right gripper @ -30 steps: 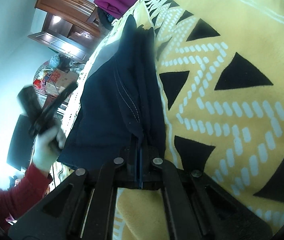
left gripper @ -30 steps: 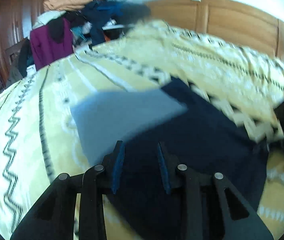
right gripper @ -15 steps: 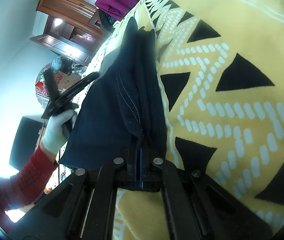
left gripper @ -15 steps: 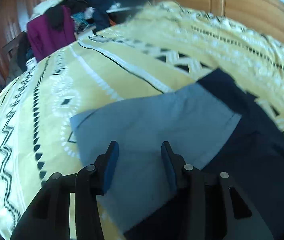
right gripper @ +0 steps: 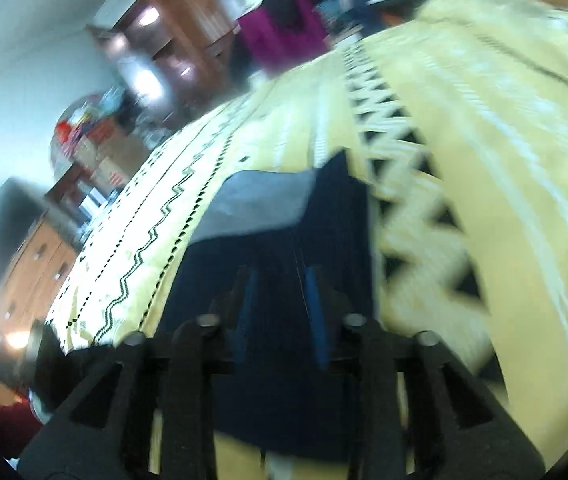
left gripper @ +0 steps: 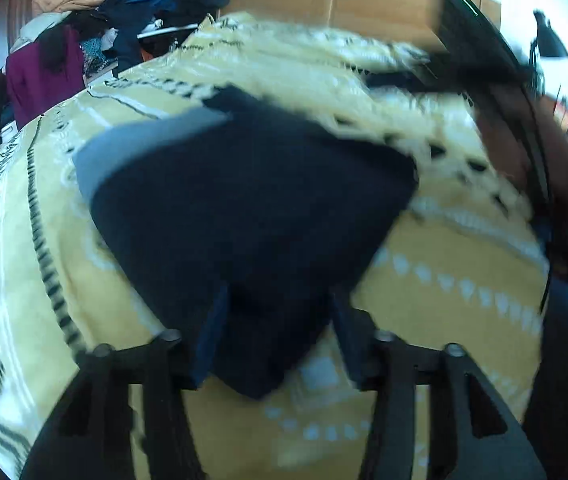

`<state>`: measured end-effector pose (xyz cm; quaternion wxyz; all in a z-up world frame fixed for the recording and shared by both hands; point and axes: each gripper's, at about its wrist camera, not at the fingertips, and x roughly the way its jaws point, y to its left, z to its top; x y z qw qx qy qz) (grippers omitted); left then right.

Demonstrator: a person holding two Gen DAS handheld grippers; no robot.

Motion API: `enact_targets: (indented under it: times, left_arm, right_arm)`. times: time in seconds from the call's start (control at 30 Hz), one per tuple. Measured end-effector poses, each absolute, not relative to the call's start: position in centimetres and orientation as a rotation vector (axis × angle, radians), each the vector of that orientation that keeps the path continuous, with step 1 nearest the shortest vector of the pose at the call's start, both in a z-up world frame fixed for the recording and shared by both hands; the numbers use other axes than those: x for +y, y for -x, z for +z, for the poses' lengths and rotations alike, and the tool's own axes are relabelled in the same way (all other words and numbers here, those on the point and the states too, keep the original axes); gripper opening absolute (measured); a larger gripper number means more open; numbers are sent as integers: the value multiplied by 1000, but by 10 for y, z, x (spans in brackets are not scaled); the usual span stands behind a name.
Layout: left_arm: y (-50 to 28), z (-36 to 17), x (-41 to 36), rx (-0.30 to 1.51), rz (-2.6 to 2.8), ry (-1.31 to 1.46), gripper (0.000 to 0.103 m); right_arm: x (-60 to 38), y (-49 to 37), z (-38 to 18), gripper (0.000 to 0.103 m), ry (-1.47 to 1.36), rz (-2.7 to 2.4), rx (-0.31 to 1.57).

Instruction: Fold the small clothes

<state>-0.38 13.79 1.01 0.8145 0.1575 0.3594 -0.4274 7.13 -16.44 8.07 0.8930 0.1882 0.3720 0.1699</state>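
Note:
A small dark navy garment (left gripper: 252, 208) with a grey part (left gripper: 144, 148) lies folded on the yellow patterned bedspread (left gripper: 424, 292). In the left wrist view my left gripper (left gripper: 280, 316) hangs open just over the garment's near corner, nothing between its fingers. In the right wrist view the same navy garment (right gripper: 276, 264) with its grey part (right gripper: 260, 204) lies under my right gripper (right gripper: 280, 292), which is open above the cloth. The right gripper's dark body shows blurred at the upper right of the left wrist view. Both views are motion-blurred.
A heap of clothes (left gripper: 96, 32), among them a purple top (left gripper: 44, 76), sits past the bed's far left corner. A wooden headboard (left gripper: 324, 4) stands behind. Wooden cupboards (right gripper: 172, 48) and a red sleeve (right gripper: 0, 424) show in the right wrist view.
My right gripper has let go of the navy garment and opened; the garment now lies flat. My left gripper has swung back from over the grey part to the navy near corner.

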Motion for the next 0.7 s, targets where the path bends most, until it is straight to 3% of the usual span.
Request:
enact_targets:
  times: [0.17, 0.3, 0.43, 0.57, 0.6, 0.63, 0.67, 0.7]
  left_arm:
    - [3, 7, 137, 770, -900, -312, 59]
    - [6, 4, 135, 768, -902, -325, 63]
    - [9, 3, 134, 770, -904, -318, 64]
    - [3, 8, 136, 790, -871, -298, 65]
    - [2, 13, 137, 800, -851, -276, 65]
    - [3, 18, 138, 802, -829, -265, 65]
    - [4, 21, 139, 806, -800, -262, 65]
    - [5, 25, 140, 810, -764, -261, 67]
  right_arm:
    - [-138, -190, 52, 7, -241, 378, 921]
    - [-142, -236, 17, 0, -179, 287, 1018]
    - [-158, -214, 34, 1, -235, 199, 971]
    - [-152, -139, 81, 11, -180, 190, 882]
    - [-149, -118, 91, 23, -171, 193, 859]
    - [-144, -85, 100, 46, -152, 181, 832]
    - [-140, -62, 104, 58, -140, 176, 817]
    - [-136, -39, 108, 78, -127, 169, 804]
